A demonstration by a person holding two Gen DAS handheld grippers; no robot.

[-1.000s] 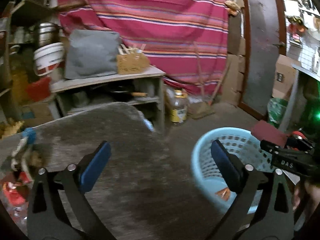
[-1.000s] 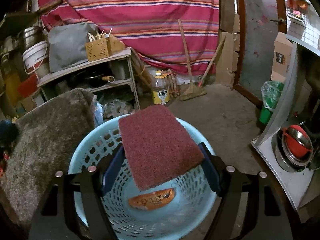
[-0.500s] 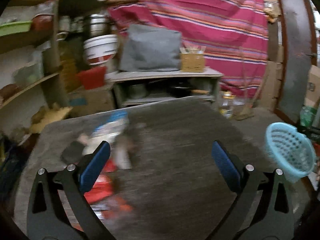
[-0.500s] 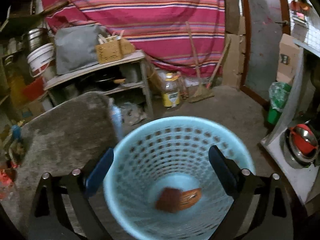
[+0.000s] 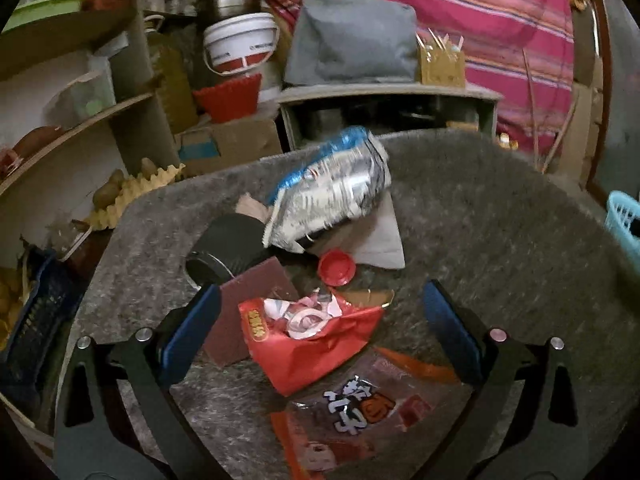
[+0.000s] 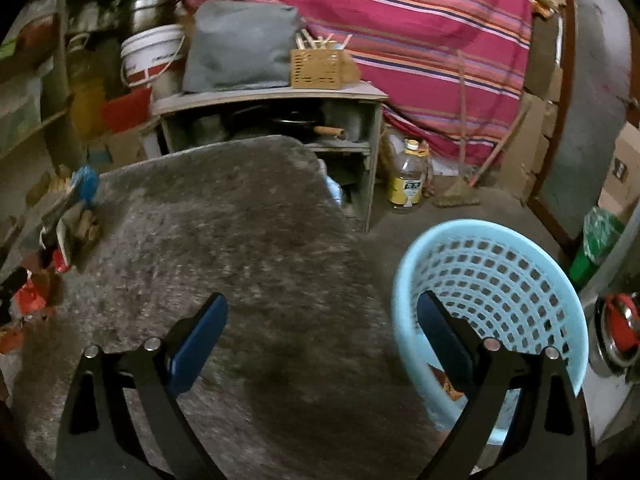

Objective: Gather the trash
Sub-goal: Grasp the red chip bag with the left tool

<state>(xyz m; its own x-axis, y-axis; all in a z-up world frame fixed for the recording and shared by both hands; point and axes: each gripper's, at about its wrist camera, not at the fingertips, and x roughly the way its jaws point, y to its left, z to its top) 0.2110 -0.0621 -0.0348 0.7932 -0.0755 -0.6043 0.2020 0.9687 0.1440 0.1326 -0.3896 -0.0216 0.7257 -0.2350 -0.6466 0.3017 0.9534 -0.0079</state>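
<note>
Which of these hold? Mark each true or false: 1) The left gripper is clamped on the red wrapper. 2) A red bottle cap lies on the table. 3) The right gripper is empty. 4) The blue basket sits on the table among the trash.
1) False: the left gripper is open, and the red wrapper lies on the table between its fingers, unheld.
2) True: the red bottle cap lies near the silver bag.
3) True: the right gripper is open with nothing in it.
4) False: the blue basket stands beside the table, apart from the trash.
</note>
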